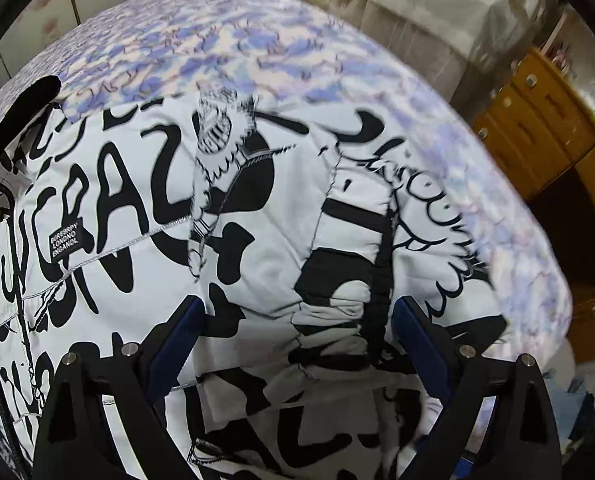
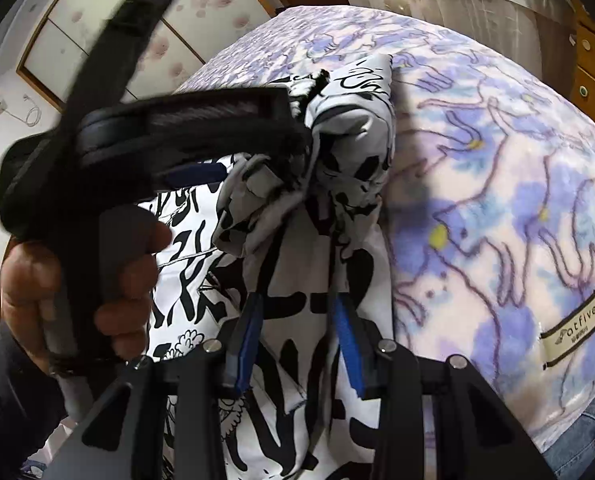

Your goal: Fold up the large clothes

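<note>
Item: black-and-white lettered jacket (image 1: pixel 145 208), spread on the floral blanket (image 1: pixel 237 52) of a bed — a flat surface suited to folding.

Left gripper (image 1: pixel 297 316): jaws stood wide over a sleeve with a black cuff, nothing pinched.

Right gripper (image 2: pixel 297 320): jaws narrow, pinching a bunched fold of the jacket, apparently lifted to carry it across. A hand (image 2: pixel 81 276) held the left tool's grip alongside.
</note>
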`<state>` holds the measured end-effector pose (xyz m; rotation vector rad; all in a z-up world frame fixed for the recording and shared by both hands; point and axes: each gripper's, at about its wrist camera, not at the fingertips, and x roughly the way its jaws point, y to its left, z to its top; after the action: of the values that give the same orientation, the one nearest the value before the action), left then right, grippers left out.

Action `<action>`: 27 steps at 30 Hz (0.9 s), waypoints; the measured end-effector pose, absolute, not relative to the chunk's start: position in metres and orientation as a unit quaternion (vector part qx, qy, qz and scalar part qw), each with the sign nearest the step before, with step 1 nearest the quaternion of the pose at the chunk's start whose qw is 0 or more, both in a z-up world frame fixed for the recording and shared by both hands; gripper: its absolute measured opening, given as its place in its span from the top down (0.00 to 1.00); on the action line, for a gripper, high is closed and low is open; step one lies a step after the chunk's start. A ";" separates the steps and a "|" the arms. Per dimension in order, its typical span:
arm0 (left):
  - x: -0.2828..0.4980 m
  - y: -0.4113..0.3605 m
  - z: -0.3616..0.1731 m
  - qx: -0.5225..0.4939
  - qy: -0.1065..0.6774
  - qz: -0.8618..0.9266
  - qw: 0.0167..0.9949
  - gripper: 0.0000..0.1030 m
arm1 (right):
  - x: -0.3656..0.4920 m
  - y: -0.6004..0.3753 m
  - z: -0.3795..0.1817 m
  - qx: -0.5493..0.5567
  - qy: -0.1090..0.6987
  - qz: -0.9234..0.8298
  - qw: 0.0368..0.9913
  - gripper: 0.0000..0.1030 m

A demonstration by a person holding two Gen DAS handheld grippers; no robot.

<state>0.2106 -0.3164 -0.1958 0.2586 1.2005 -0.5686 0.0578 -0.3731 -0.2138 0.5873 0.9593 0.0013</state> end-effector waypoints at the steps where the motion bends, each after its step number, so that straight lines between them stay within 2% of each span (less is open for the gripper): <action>1: 0.211 -0.319 -0.200 0.129 0.559 -0.258 0.778 0.08 | 0.056 -0.374 -0.215 0.279 0.455 -0.002 0.846 0.64; 4: 0.213 -0.324 -0.207 0.147 0.556 -0.253 0.778 0.11 | 0.054 -0.377 -0.216 0.283 0.454 -0.006 0.845 0.64; 5: 0.213 -0.323 -0.206 0.144 0.555 -0.263 0.776 0.34 | 0.053 -0.378 -0.216 0.284 0.454 -0.009 0.844 0.64; 6: 0.213 -0.322 -0.206 0.143 0.556 -0.273 0.772 0.61 | 0.052 -0.379 -0.216 0.285 0.454 -0.010 0.844 0.64; 9: 0.216 -0.309 -0.197 0.135 0.549 -0.268 0.780 0.76 | 0.050 -0.380 -0.215 0.287 0.452 -0.013 0.845 0.64; 11: 0.221 -0.292 -0.183 0.117 0.537 -0.268 0.791 0.78 | 0.049 -0.380 -0.214 0.285 0.451 -0.012 0.846 0.64; 17: 0.227 -0.199 -0.118 0.060 0.465 -0.255 0.845 0.78 | 0.052 -0.371 -0.208 0.270 0.451 -0.006 0.851 0.64; 20: 0.235 -0.139 -0.111 0.038 0.456 -0.208 0.864 0.75 | 0.057 -0.368 -0.204 0.256 0.453 -0.005 0.854 0.64; 22: 0.240 -0.094 -0.124 0.026 0.467 -0.162 0.869 0.64 | 0.059 -0.364 -0.203 0.246 0.457 -0.003 0.855 0.64; 24: 0.244 -0.051 -0.151 0.001 0.512 -0.125 0.850 0.25 | 0.061 -0.362 -0.205 0.238 0.464 0.001 0.853 0.64; 27: 0.243 -0.002 -0.183 -0.060 0.558 -0.103 0.821 0.23 | 0.067 -0.351 -0.202 0.228 0.471 0.006 0.852 0.64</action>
<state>0.2432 -0.0016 -0.1834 -0.1281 1.1885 -0.2186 0.0671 -0.3510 -0.2020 0.4808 0.9914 0.0129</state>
